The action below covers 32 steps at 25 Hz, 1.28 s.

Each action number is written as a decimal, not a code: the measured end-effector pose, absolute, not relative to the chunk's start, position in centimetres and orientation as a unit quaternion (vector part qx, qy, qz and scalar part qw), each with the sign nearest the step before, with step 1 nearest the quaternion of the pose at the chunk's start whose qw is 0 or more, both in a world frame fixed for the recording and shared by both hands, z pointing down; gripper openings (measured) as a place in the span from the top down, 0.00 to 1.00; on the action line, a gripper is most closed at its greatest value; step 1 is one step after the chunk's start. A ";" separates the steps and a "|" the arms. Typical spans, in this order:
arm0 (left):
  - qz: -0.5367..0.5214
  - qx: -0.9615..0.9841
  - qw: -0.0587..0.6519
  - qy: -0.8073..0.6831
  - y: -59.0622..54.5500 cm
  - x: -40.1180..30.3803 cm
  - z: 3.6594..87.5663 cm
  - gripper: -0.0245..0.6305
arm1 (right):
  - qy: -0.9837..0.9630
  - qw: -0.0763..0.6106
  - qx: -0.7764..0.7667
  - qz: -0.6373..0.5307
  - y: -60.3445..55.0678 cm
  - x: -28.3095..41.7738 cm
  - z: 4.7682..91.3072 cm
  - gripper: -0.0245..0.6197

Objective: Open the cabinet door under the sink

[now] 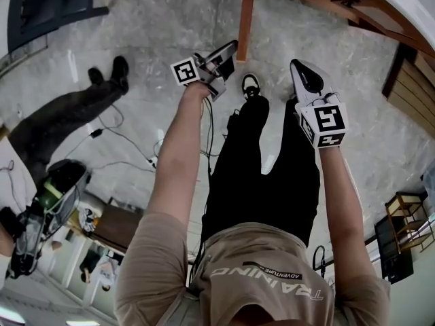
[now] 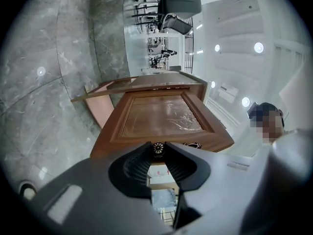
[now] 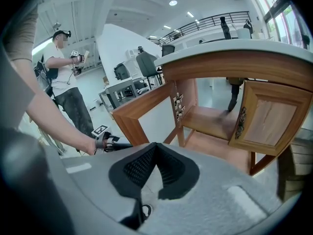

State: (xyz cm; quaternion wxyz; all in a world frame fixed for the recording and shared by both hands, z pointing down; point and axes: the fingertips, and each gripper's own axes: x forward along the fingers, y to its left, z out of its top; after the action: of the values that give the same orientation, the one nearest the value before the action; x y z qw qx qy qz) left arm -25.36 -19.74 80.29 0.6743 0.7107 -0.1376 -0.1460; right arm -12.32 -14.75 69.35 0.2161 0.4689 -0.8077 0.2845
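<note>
The left cabinet door (image 2: 161,114) is brown wood with a framed panel and stands swung out from the cabinet. My left gripper (image 2: 157,150) is shut on its small round knob (image 2: 157,149). In the head view that door shows edge-on as a thin wooden strip (image 1: 246,19), with the left gripper (image 1: 228,51) at its lower end. The right gripper view shows the open door (image 3: 142,106) with the left gripper (image 3: 105,143) on it, and the bare shelf (image 3: 210,119) inside. My right gripper (image 3: 155,146) hangs free to the right (image 1: 297,64), shut on nothing.
The cabinet's right door (image 3: 269,116) has an ornate dark handle (image 3: 240,121) under the pale countertop (image 3: 234,50). A person (image 3: 66,82) stands off to the left, seen also as dark legs (image 1: 61,114). Cables (image 1: 115,141) trail over the grey marble floor.
</note>
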 end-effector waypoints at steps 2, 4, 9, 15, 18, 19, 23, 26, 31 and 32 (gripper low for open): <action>-0.144 0.713 0.673 -0.134 -20.1 -26.1 80.2 0.81 | -0.805 0.219 0.470 0.287 -14.4 -12.8 69.5 0.96; -0.135 0.719 0.670 -0.125 -20.3 -26.4 80.1 0.81 | -0.803 0.221 0.471 0.289 -14.1 -13.3 69.7 0.96; -0.106 0.719 0.679 -0.102 -20.5 -26.4 80.0 0.82 | -0.798 0.220 0.476 0.299 -13.8 -14.8 69.5 0.96; -0.090 0.716 0.676 -0.148 -20.2 -26.8 80.5 0.81 | -0.801 0.212 0.471 0.302 -13.6 -15.8 68.4 0.96; -0.118 0.692 0.688 -0.184 -19.9 -26.8 80.1 0.80 | -0.807 0.222 0.465 0.289 -13.4 -15.3 68.1 0.96; -0.121 0.685 0.690 -0.201 -19.5 -26.9 80.1 0.80 | -0.808 0.226 0.463 0.286 -13.2 -14.9 68.0 0.96; 0.010 0.727 0.619 -0.298 -17.0 -29.0 82.2 0.95 | -0.803 0.236 0.467 0.285 -11.7 -13.1 67.0 0.96; 0.054 0.747 0.602 -0.279 -13.5 -27.8 81.0 0.94 | -0.797 0.244 0.470 0.292 -9.5 -12.1 65.7 0.96; 0.132 0.785 0.557 -0.237 -11.1 -24.3 78.0 0.94 | -0.795 0.245 0.478 0.283 -7.6 -10.3 63.8 0.96; 0.143 0.791 0.549 -0.228 -10.7 -23.5 77.2 0.94 | -0.794 0.245 0.479 0.282 -7.2 -10.0 63.4 0.96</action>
State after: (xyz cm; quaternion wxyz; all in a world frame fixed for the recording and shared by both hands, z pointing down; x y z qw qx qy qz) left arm -23.53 -10.71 77.19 0.5494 0.7909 -0.2283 0.1435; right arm -10.04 -7.21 63.40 0.2452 0.4792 -0.7941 0.2822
